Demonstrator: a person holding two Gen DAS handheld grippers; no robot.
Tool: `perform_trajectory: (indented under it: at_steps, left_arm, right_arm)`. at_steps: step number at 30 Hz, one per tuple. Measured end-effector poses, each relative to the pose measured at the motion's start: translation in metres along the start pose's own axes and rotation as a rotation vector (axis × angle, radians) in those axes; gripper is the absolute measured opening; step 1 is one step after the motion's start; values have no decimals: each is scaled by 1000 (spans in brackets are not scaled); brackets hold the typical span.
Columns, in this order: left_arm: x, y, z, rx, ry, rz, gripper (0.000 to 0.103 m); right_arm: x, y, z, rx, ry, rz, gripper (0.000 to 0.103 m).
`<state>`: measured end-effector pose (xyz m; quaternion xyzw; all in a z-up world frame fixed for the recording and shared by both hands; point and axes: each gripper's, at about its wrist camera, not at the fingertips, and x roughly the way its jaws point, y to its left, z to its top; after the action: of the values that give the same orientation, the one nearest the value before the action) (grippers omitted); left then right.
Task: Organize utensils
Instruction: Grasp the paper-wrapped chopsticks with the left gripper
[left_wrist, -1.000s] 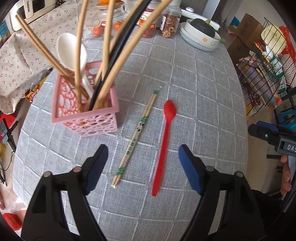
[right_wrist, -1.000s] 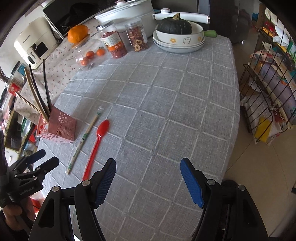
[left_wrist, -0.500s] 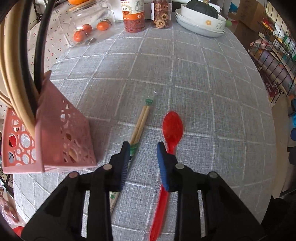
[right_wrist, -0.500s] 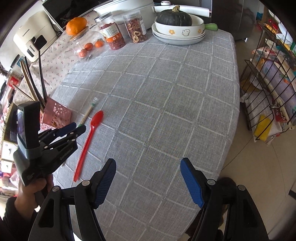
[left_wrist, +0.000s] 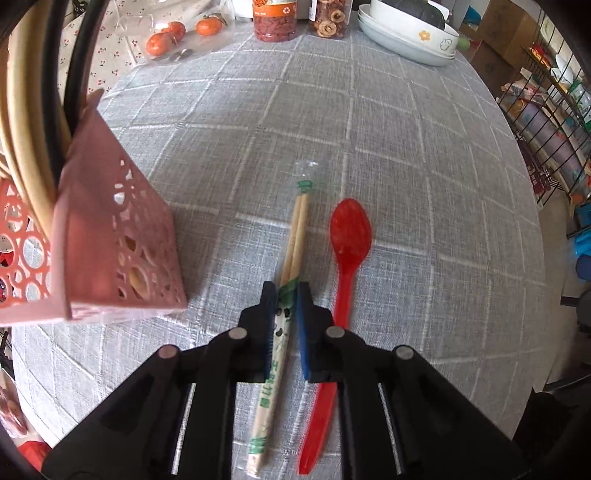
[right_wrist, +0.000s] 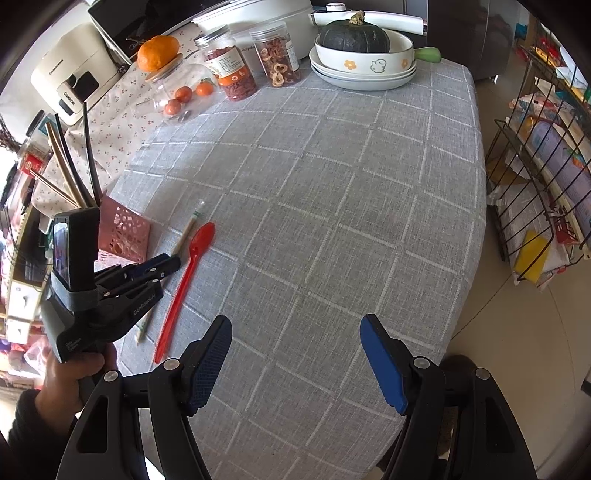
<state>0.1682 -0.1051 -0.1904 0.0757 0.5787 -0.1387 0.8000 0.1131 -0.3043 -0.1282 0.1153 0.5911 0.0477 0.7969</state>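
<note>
Closing on wrapped chopsticks (left_wrist: 286, 317) — left gripper (left_wrist: 287, 291), stamped "GenRobot.AI".

Wrapped chopsticks (left_wrist: 291, 258) lie flat on the grey cloth, tips toward 12 o'clock. A red spoon (left_wrist: 349, 236) lies parallel at their 3 o'clock. A pink basket (left_wrist: 122, 258) holding long utensils stands at 9 o'clock.

Chopsticks (left_wrist: 295, 236) & spoon (left_wrist: 349, 236) lie side by side on counter (left_wrist: 424, 155), spoon on right; holder (left_wrist: 114, 258) just left of chopsticks; jars (right_wrist: 255, 66) at far edge.
</note>
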Motion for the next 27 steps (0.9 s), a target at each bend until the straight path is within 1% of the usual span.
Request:
perform_trajectory:
  at_steps: [3,7,9,12,14,16,19,22,25,27]
  left_arm:
    - [-3,4,-7,-31,54,-21,10]
    - [-6,13,-18,-64,161,-60,10]
    - [-10,15,-23,-53,174,-64,10]
    - [-13,17,-27,-37,159,-43,11]
    - [-12,17,-25,-46,143,-36,11]
    - [-8,15,-20,-59,126,-40,11]
    - [-1,13,-10,-70,107,-19,11]
    - [1,10,-8,-77,93,-1,12]
    - [-7,4,-16,-48,76,14,11]
    - [-20,1,-21,-34,56,1,11]
  right_arm:
    - [0,2,0,-2,-1,1,73]
    - [1,5,2,-2,-3,4,73]
    - [2,8,2,-4,-3,3,73]
    - [3,12,3,-8,-1,6,73]
    - [3,14,3,-11,0,6,73]
    - [5,16,2,-12,3,3,73]
    - [8,18,1,-13,11,-5,73]
    - [10,19,2,-5,13,-11,73]
    - [11,22,2,-4,16,-12,73]
    - [13,25,3,-11,20,-17,73]
